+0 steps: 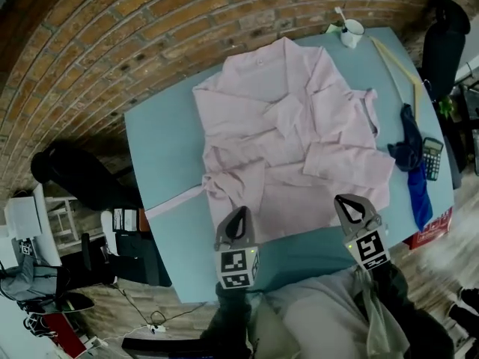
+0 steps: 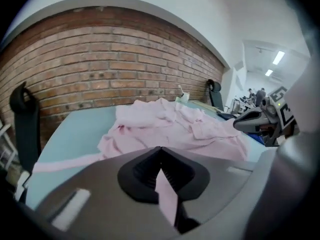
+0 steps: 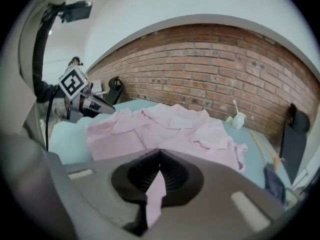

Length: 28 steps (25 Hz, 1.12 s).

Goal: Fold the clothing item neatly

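**Head view:** from above the table's (image 1: pixel 161 148) near edge, facing steeply down, with the whole top in frame.

**Left gripper view:** low and close at near left, facing the far brick wall (image 2: pixel 100 59).

**Right gripper view:** low at near right, facing far-left.

**Shared:** all three show the pink shirt (image 1: pixel 288 133). The left gripper view includes the right gripper (image 2: pixel 236 125), and the right gripper view includes the left gripper (image 3: pixel 111 109).

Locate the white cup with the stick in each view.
Head view: white cup top right, at the table's far edge.
Left gripper view: small, centre, behind the pink garment.
Right gripper view: right of centre, by the brick wall.
Shared landmark: pink garment; the cup sits just beyond its far side.
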{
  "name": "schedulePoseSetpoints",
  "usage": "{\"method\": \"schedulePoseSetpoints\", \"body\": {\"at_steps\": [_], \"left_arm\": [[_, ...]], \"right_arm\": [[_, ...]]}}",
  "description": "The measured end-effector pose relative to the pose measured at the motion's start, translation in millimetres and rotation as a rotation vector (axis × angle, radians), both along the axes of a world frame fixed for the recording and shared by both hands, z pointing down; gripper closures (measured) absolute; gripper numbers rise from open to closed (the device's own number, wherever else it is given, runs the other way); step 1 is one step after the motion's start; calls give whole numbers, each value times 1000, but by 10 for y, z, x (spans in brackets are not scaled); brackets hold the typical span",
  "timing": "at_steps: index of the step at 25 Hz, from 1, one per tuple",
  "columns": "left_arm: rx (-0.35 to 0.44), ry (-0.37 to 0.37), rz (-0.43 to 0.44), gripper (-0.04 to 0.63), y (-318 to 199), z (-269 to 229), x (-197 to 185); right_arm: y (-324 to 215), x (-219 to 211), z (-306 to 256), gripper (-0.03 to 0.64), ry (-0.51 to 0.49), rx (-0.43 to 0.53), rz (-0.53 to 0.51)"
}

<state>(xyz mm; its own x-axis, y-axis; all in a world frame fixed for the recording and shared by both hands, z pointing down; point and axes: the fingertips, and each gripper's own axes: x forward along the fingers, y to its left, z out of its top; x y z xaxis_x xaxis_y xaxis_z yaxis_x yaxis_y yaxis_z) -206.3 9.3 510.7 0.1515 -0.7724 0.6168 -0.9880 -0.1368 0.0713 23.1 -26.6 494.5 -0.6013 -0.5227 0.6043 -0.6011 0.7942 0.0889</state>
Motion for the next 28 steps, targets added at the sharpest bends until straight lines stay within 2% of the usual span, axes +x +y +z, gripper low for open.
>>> {"method": "schedulePoseSetpoints", "body": {"at_steps": [2, 4, 6, 8, 9, 11, 12, 13, 15, 19, 21, 25, 28], "left_arm": [[-45, 0, -79, 588, 372, 108, -83], [-60, -67, -102, 588, 653, 191, -133], [-68, -162, -76, 588, 861, 276, -125], [-92, -205, -40, 572, 1028, 381, -30], [-103, -213, -25, 572, 1091, 424, 22], [-115, -255, 23, 550, 1178, 473, 124], [-120, -288, 60, 511, 1214, 498, 181], [-130, -324, 102, 482, 1248, 536, 232], [-156, -396, 183, 375, 1298, 643, 284], [-184, -527, 344, 299, 1309, 783, 263], [-164, -540, 390, 272, 1260, 779, 232], [-139, -521, 443, 162, 1158, 765, 157], [-111, -513, 509, 161, 1147, 804, 168]], "right_arm": [[153, 218, 51, 615, 92, 51, -76], [294, 432, 146, 615, 163, 66, -137], [431, 620, 237, 615, 199, 61, -166], [565, 813, 326, 615, 226, 49, -179], [623, 875, 378, 595, 242, 40, -196], [713, 952, 507, 530, 299, 23, -253], [746, 990, 578, 510, 339, 24, -286], [769, 1034, 653, 502, 383, 31, -320], [768, 1121, 802, 485, 467, 53, -383], [702, 1246, 1054, 474, 566, 37, -462], [680, 1263, 1125, 475, 590, 29, -501], [668, 1240, 1137, 474, 635, 47, -557], [630, 1254, 1131, 475, 654, 90, -564]]}}
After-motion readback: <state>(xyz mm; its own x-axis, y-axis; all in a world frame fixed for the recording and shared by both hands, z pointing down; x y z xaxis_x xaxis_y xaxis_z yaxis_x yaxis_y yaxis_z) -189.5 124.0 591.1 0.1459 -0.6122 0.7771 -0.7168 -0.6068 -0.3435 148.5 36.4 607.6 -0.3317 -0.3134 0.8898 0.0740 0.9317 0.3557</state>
